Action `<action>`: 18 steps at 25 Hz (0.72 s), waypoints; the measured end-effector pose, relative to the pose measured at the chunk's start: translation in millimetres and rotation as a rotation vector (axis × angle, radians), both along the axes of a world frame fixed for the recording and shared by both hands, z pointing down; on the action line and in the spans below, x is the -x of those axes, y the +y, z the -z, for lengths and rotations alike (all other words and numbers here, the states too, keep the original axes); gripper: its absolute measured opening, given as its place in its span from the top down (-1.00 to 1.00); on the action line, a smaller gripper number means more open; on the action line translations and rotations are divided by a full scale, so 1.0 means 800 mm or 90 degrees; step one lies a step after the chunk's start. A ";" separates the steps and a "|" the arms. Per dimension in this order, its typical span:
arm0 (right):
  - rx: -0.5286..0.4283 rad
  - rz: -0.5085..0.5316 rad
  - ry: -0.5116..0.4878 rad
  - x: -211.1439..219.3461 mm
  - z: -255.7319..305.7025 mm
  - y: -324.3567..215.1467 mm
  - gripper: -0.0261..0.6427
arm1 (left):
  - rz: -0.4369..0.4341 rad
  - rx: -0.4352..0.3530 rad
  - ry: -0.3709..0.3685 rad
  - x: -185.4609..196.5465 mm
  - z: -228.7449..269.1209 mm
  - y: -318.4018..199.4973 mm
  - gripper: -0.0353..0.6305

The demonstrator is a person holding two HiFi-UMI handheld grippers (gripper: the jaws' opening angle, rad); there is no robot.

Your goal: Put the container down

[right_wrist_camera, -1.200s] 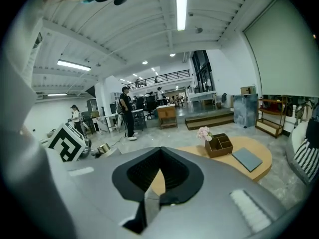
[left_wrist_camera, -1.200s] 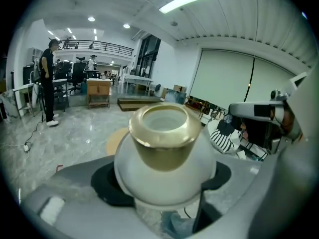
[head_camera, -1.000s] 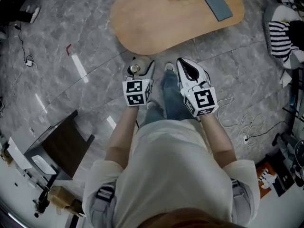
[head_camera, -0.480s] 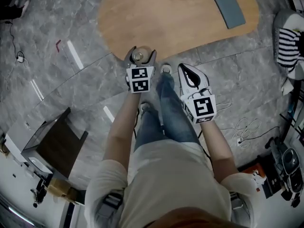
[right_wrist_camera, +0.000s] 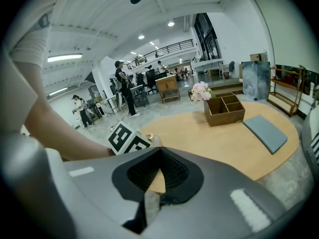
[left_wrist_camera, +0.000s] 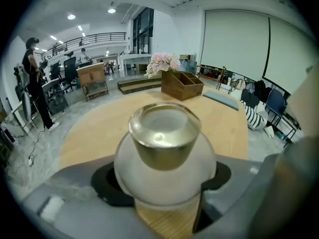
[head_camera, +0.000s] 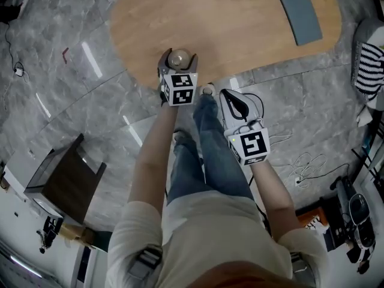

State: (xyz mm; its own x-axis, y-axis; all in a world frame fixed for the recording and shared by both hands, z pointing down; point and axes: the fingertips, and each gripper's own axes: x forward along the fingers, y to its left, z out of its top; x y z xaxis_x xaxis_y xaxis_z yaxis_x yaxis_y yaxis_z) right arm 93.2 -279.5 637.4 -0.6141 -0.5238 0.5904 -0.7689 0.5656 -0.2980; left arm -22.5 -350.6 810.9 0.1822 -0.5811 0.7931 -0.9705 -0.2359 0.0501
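Left gripper view: the left gripper (left_wrist_camera: 164, 182) has its jaws spread wide, pinching the container (left_wrist_camera: 164, 151), a round frosted jar with a gold lid, which sits upright between them over the near edge of the wooden surface (left_wrist_camera: 94, 131). The right gripper (right_wrist_camera: 159, 154) has its jaws pressed together, nothing between them

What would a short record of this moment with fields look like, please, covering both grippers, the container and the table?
Left gripper: jaws wide, closed on the container
Container: round frosted body, gold-coloured cap, upright
Position: over the near edge of the wooden table; contact with the surface cannot be told
Right gripper: jaws together, nothing between them, over the floor short of the table
Also on the table: wooden box, flowers, grey mat, all at the far end
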 end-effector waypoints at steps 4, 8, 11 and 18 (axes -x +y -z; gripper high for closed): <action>0.008 -0.005 -0.007 -0.001 -0.016 -0.009 0.93 | 0.004 -0.004 -0.007 0.001 -0.017 -0.016 -0.15; 0.012 -0.006 -0.008 -0.003 -0.024 -0.012 0.93 | 0.004 -0.011 -0.021 0.002 -0.026 -0.025 -0.15; 0.015 -0.010 -0.005 -0.008 -0.027 -0.011 0.93 | 0.003 -0.018 -0.024 0.001 -0.032 -0.028 -0.15; 0.026 -0.018 -0.006 -0.013 -0.034 0.007 0.93 | -0.002 -0.023 -0.027 -0.003 -0.033 -0.032 -0.16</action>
State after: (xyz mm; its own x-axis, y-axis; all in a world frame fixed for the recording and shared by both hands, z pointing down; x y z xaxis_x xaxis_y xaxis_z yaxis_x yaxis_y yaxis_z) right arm 103.7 -274.1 664.2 -0.6050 -0.5163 0.6061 -0.7814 0.5313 -0.3273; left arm -19.8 -376.4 837.3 0.1512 -0.6088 0.7788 -0.9708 -0.2399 0.0010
